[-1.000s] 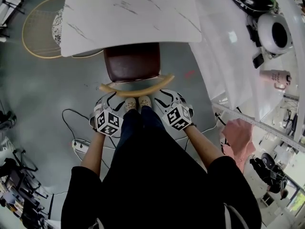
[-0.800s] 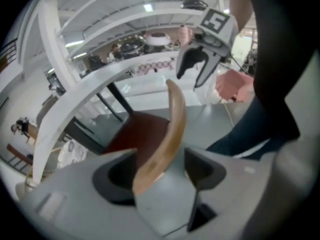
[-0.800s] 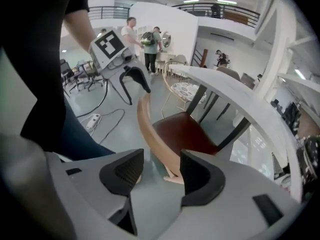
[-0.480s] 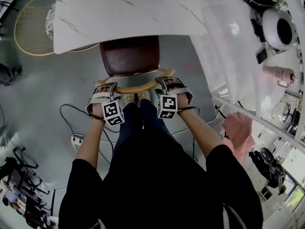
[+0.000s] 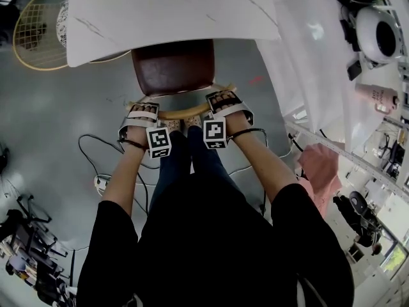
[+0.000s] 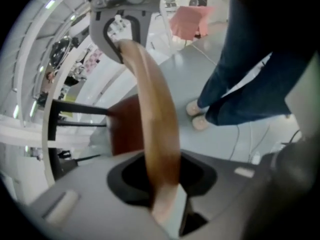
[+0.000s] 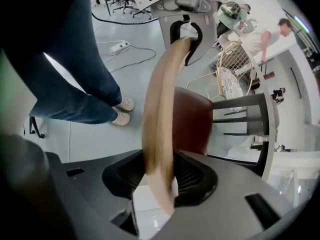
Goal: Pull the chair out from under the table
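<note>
The chair has a brown seat half under the white marble table and a curved wooden backrest. My left gripper straddles the backrest's left end and my right gripper its right end, both pointing steeply down. In the left gripper view the backrest runs between that gripper's closing jaws, with dark gaps at both sides. In the right gripper view the backrest also lies between that gripper's closing jaws, close against one pad.
A gold wire chair stands at the table's left corner. A power strip with cables lies on the grey floor at left. A second white table with clutter runs along the right. The person's feet stand just behind the backrest.
Both grippers have dropped from in front of the person's legs onto the backrest and rolled, so their marker cubes now face up. The backrest now sits between both pairs of jaws.
</note>
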The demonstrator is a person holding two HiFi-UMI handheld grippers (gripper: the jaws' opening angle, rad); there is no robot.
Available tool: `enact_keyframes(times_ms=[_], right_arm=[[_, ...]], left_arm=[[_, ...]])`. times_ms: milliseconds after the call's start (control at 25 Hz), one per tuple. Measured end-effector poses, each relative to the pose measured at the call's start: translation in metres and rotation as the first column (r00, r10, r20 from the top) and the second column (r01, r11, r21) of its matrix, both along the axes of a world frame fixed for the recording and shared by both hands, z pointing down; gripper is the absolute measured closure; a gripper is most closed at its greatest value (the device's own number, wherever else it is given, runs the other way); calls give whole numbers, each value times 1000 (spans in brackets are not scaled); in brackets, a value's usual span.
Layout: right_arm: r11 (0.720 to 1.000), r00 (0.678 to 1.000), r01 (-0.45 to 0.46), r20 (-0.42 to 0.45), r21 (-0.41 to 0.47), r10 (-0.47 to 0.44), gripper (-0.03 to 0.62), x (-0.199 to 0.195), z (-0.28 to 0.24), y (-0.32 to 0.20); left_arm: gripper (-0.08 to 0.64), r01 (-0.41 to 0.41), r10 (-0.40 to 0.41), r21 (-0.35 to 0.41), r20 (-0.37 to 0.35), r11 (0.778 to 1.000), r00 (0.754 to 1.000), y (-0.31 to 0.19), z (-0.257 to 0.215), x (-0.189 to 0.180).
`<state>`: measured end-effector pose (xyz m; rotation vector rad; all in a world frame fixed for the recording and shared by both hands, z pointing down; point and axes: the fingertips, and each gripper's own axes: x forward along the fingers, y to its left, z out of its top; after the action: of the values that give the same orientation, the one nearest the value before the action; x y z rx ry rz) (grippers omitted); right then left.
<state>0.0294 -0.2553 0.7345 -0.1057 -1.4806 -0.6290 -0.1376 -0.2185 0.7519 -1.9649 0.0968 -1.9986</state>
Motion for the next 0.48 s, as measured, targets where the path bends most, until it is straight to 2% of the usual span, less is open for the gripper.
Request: enact_keyframes(times_ms=[240,480], right_arm=[[1000,998,26,-54,-4,-26,431,2,0,4],[999,997,15,-76,-43,-18,435,6,2,35]], left_arm=[[426,-11,12,-32,22,999,1000,4,0,1],[426,-50,51,-64,22,997,998,28,0,2]])
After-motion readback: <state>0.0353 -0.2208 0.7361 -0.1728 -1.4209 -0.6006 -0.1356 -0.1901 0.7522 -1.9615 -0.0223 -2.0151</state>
